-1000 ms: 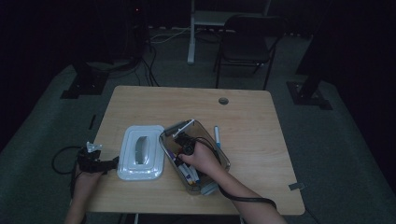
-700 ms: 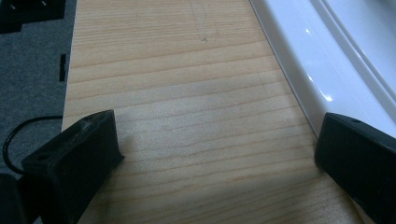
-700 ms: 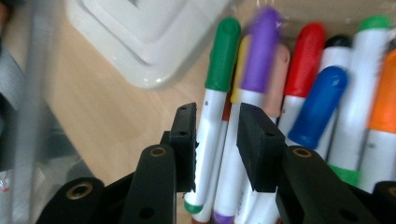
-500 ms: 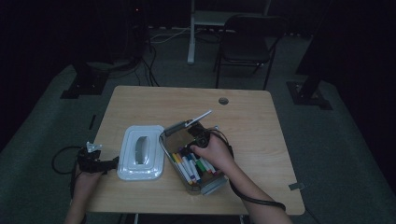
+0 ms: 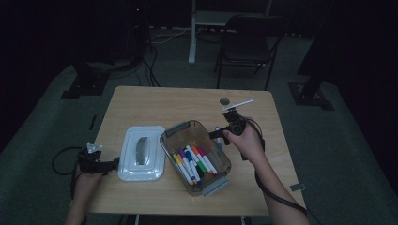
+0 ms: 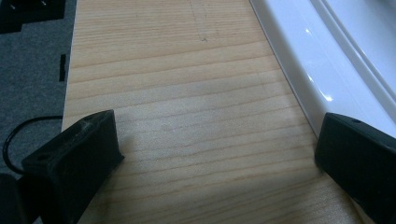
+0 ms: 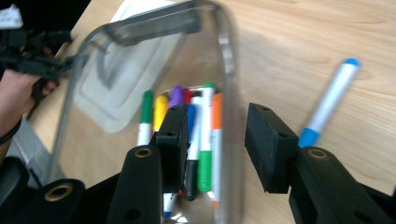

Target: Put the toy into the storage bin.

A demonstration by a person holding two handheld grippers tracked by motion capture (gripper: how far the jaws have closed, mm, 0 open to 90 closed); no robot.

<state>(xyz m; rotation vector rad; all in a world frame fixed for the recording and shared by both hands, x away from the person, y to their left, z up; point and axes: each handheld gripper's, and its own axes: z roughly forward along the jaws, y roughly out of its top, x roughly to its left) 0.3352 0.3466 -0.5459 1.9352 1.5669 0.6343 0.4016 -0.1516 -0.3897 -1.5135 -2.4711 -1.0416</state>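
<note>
A clear plastic bin (image 5: 180, 126) on the wooden table holds several coloured markers (image 5: 192, 161). My right gripper (image 5: 217, 135) hovers over the bin's right rim. Its jaws have just been opening and nothing is between them. In the right gripper view my right gripper (image 7: 217, 126) hangs above the bin's rim (image 7: 149, 25) and the markers (image 7: 205, 140). A blue-capped marker (image 7: 329, 100) lies on the table to the right of the bin. My left gripper (image 6: 219, 135) rests open at the table's left edge, beside the white lid (image 6: 327, 60).
The white lid (image 5: 141, 152) lies flat, left of the bin. A round hole (image 5: 225, 101) sits near the table's far edge. A chair (image 5: 248, 37) and cables stand on the dark floor beyond the table (image 5: 155, 108).
My right gripper has risen out of the bin and moved right to its rim, its jaws parting. The markers in the bin are now uncovered. The left hand has not moved.
</note>
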